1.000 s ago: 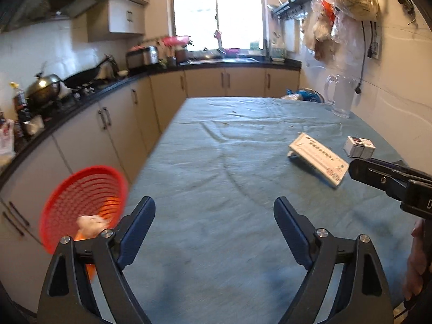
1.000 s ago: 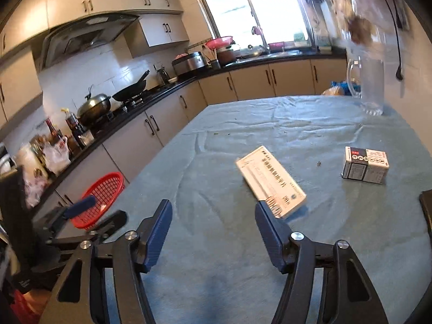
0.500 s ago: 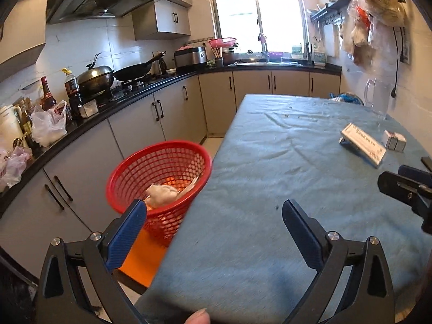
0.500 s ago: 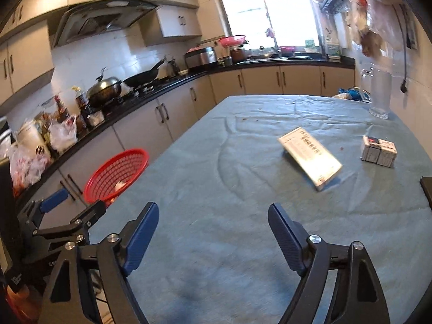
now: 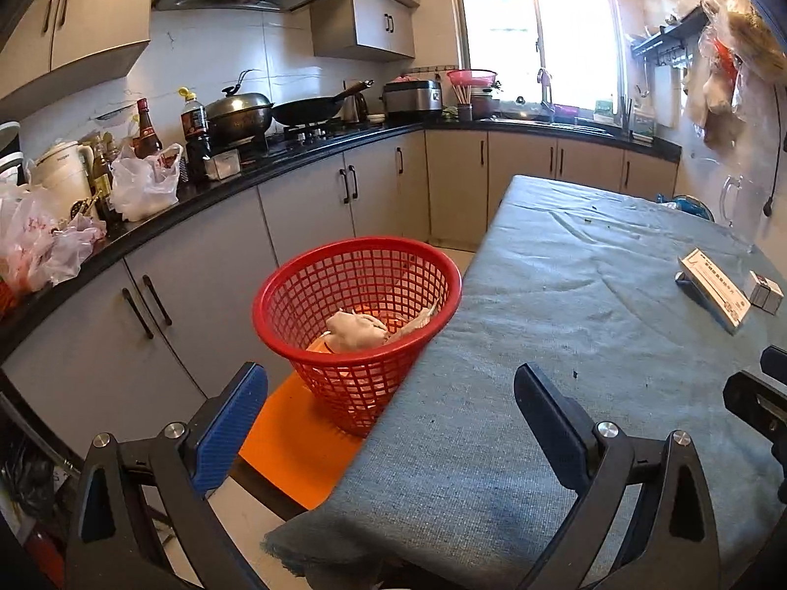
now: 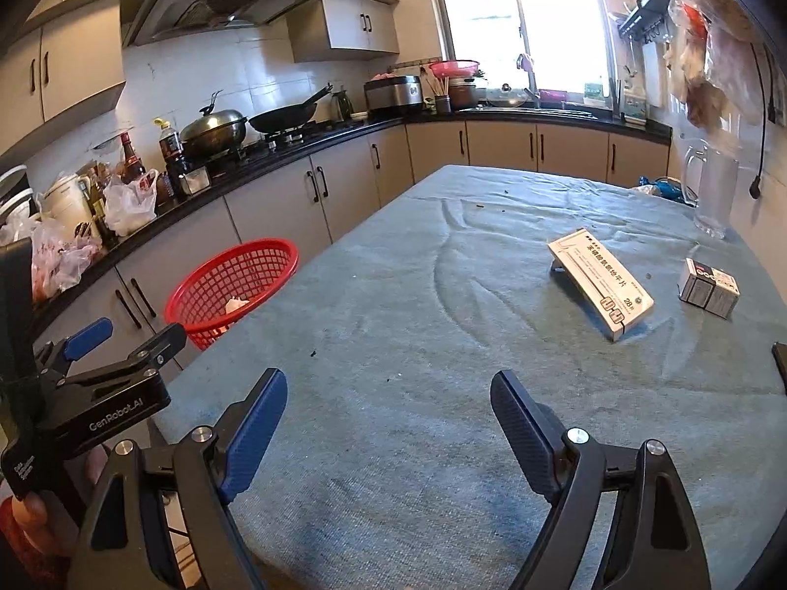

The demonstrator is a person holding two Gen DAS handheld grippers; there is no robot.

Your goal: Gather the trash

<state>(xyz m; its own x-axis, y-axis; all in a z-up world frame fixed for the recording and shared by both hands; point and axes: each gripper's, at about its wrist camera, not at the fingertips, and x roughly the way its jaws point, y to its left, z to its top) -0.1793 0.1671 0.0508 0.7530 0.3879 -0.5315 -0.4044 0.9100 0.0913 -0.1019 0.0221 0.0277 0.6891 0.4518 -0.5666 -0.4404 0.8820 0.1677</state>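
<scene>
A red mesh basket [image 5: 359,265] stands on an orange seat [image 5: 295,437] beside the table's left edge, with crumpled white paper [image 5: 354,332] inside. My left gripper [image 5: 388,378] hovers open and empty just in front of it, over the table corner. A long white carton [image 6: 600,285] and a small box [image 6: 708,287] lie on the blue-grey tablecloth [image 6: 418,295] at the right. My right gripper [image 6: 388,381] is open and empty above the near cloth, well short of both boxes. In the right wrist view the basket [image 6: 231,270] and left gripper [image 6: 133,339] sit at the left.
A glass pitcher [image 6: 713,196] and a blue bundle [image 6: 664,187] stand at the table's far right by the wall. The kitchen counter [image 5: 147,216] along the left carries bags, bottles and pans. A dark flat object [image 6: 779,364] lies at the table's right edge.
The left wrist view swung left from the table to the basket, which now sits close ahead. Both grippers' jaws spread wider. The right gripper drew back, so the boxes look farther away.
</scene>
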